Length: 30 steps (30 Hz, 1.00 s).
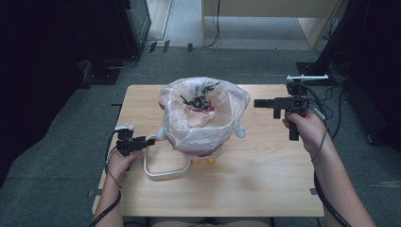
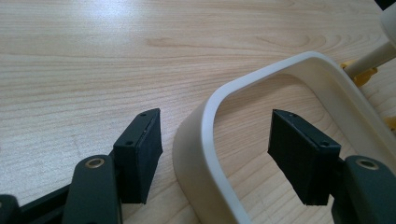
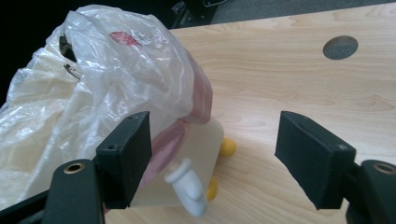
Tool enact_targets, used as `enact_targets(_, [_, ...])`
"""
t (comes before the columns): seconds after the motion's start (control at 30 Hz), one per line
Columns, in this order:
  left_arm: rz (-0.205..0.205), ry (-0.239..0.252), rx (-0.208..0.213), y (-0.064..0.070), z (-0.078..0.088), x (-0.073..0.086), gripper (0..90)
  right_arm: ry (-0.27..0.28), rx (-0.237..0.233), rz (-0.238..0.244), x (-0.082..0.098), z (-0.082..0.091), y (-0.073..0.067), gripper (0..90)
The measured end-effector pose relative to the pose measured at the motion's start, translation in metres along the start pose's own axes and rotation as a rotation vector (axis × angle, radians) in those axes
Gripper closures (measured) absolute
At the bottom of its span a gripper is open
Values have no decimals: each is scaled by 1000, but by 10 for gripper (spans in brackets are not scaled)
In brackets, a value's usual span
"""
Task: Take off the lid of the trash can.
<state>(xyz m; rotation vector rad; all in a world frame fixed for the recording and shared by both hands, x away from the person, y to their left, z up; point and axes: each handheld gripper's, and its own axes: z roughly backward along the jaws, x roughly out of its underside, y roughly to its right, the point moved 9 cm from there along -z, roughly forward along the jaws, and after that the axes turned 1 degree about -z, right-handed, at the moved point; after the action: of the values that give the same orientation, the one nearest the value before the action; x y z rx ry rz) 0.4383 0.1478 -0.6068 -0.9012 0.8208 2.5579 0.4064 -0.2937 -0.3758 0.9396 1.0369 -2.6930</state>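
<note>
At lower left, the released left tongs (image 2: 215,156) straddle the bin ring (image 2: 205,140); the right tongs (image 1: 263,103) (also released) approach the bag (image 1: 201,118), next needing a rim pinch.

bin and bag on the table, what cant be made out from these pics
- Bin body, high view: the plastic bag drapes over it, hiding its sides.
- Dark scraps in the bag, high view: too small to identify.
- Cream handle ring, left gripper view: cut off by the bottom edge between the left gripper pads.
- Bag, right gripper view: its left part runs past the frame edge.
</note>
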Motion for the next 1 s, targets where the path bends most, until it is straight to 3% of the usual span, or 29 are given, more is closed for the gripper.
enact_targets(0.07, [0, 0, 1, 0, 0, 0, 353, 9, -7, 18, 2, 0, 3, 269])
enact_targets(0.2, [-8, -2, -4, 0, 1, 0, 353, 28, 7, 4, 7, -5, 11, 269])
enact_targets(0.43, [-5, 9, -10, -2, 0, 0, 353, 19, 5, -10, 21, -18, 23, 269])
enact_targets(0.63, [-18, 9, -23, -4, 0, 1, 353, 9, 22, -15, 31, -31, 36, 269])
enact_targets(0.83, [-59, 6, -42, -4, -4, 2, 334, 4, 21, -16, 39, -41, 43, 269])
enact_targets(1.0, [-54, 4, -42, -3, -5, 3, 329, -13, 17, -21, 51, -53, 49, 269])
